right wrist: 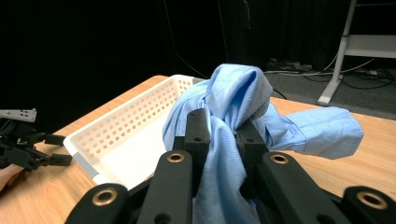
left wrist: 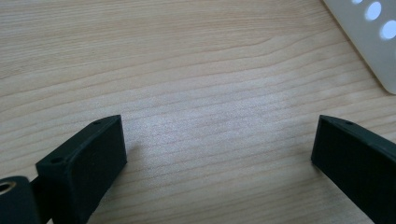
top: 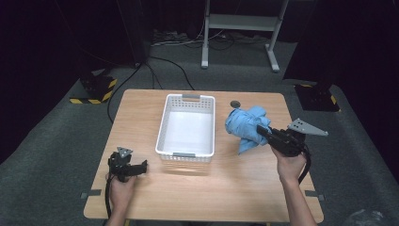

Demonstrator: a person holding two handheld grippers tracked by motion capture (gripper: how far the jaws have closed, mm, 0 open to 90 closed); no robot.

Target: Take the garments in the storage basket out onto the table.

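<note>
**A:** Where is the crumpled light-blue cotton cloth [top: 245,126] at the moment?

**B:** It is pinched in the right hand-held gripper [top: 261,130], held up off the light wooden bench [top: 235,183], with a loose fold hanging down. In the right gripper view the two black jaws are pressed together on a bunched part of the fabric, and the rest of the cloth [right wrist: 236,109] bulges above and around them.

**A:** And the white perforated plastic basket [top: 163,126]?

**B:** It stands in the middle of the bench, open side up and bare inside. Its long axis runs away from the person, from the near edge toward the far edge. The cloth is just beside the basket's right long wall, still outside it.

**A:** So which way does the next move go?

**B:** I'd judge the cloth must travel sideways toward the person's left, over that right wall, then down. The right hand is plainly the nearer one and already holds the cloth.

**A:** The other hand?

**B:** The left hand-held gripper [top: 141,165] rests near the bench's front left, close to the basket's near left corner. Its jaws are spread wide with only bare wood between them; in its own view a corner of the basket [left wrist: 369,37] shows at the upper right.

**A:** Any risk?

**B:** The hanging fold could catch on the rim if carried low.
</note>
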